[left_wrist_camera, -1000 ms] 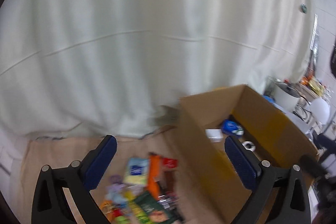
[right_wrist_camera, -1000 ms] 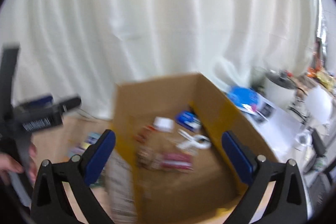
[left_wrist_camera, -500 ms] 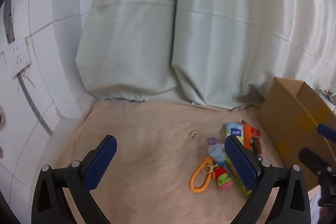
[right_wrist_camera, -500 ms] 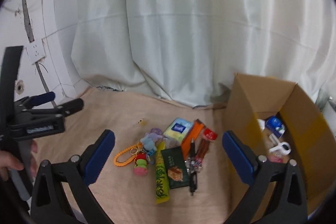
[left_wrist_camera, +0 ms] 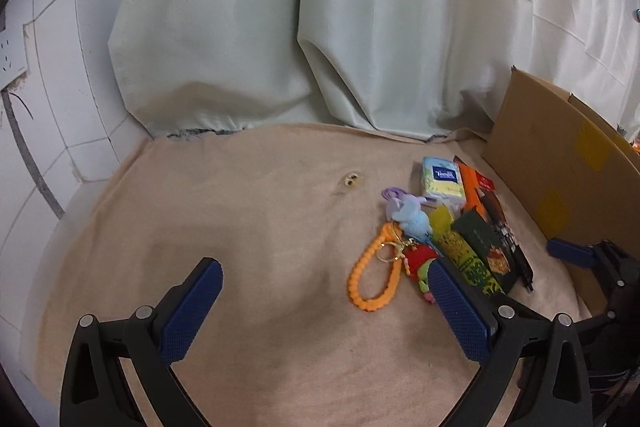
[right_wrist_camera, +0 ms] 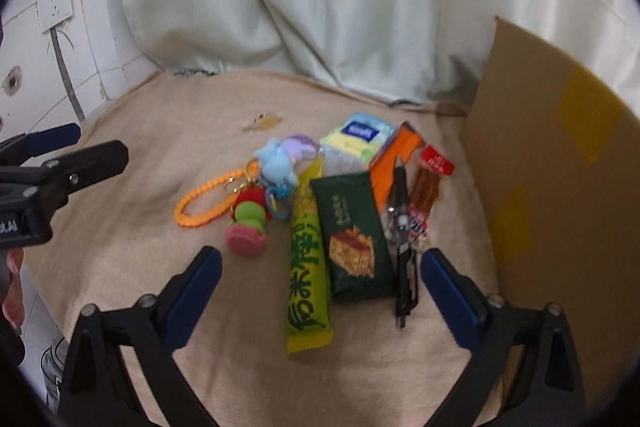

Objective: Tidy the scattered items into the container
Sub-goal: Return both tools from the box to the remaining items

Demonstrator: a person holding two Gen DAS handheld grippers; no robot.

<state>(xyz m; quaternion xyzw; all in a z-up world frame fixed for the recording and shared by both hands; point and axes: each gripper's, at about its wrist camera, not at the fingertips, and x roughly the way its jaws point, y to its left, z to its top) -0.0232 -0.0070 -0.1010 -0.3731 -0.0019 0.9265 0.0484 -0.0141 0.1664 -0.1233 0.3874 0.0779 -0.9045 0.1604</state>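
Observation:
Scattered items lie on a tan cloth: an orange bead loop (right_wrist_camera: pixel 204 205), a blue plush keychain (right_wrist_camera: pixel 276 163), a red-green-pink toy (right_wrist_camera: pixel 248 223), a yellow-green snack stick (right_wrist_camera: pixel 306 267), a dark green wafer pack (right_wrist_camera: pixel 350 235), a black pen (right_wrist_camera: pixel 402 247), a tissue pack (right_wrist_camera: pixel 356 139) and a red sausage stick (right_wrist_camera: pixel 428 187). The cardboard box (right_wrist_camera: pixel 560 187) stands to their right. My right gripper (right_wrist_camera: pixel 320 283) is open and empty, just short of the snacks. My left gripper (left_wrist_camera: pixel 326 303) is open and empty, left of the bead loop (left_wrist_camera: pixel 374 279).
A white curtain (left_wrist_camera: pixel 360 27) hangs behind the cloth and a tiled wall (left_wrist_camera: pixel 48 67) with a socket is on the left. A small tan scrap (left_wrist_camera: pixel 351 181) lies on the cloth. The left gripper also shows at the left edge of the right wrist view (right_wrist_camera: pixel 48 171).
Both grippers have swung left, away from the box, and dropped toward the cloth. The scattered items now lie close in front of both; the box interior is out of view.

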